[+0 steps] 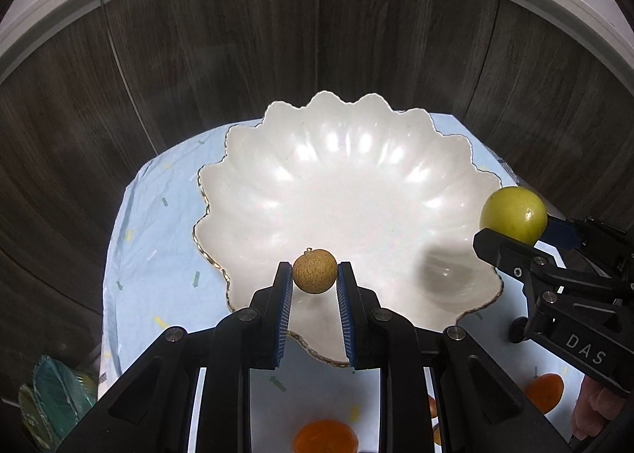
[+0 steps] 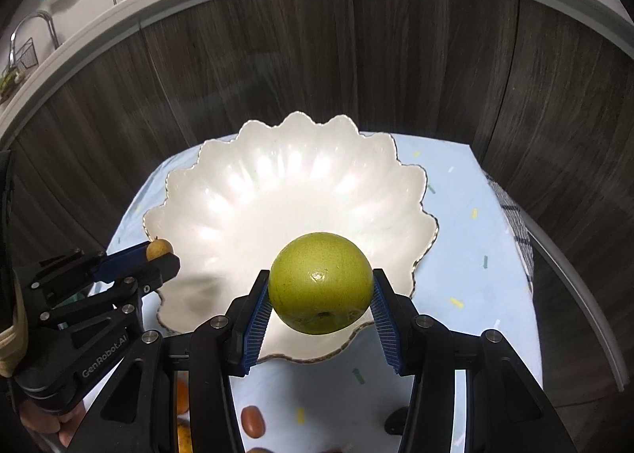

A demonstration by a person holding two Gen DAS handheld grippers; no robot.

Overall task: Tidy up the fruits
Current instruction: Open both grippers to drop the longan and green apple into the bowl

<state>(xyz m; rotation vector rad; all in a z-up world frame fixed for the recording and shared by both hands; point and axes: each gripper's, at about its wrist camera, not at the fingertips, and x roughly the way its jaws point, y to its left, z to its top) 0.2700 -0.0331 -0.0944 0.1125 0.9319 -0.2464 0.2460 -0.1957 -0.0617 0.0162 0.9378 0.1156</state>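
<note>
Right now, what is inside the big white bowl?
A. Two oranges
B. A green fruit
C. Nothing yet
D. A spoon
C: the bowl is bare inside; the green fruit and small brown fruit are each held in a tool above its near edge.

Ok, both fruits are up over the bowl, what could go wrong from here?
1. The small brown fruit is pinched only at the tips of the left gripper, so it may slip out early.
2. It hangs near the white bowl's front rim and could land on the blue cloth.
3. The smooth green fruit in the right gripper may roll across the glossy bowl once released.
</note>
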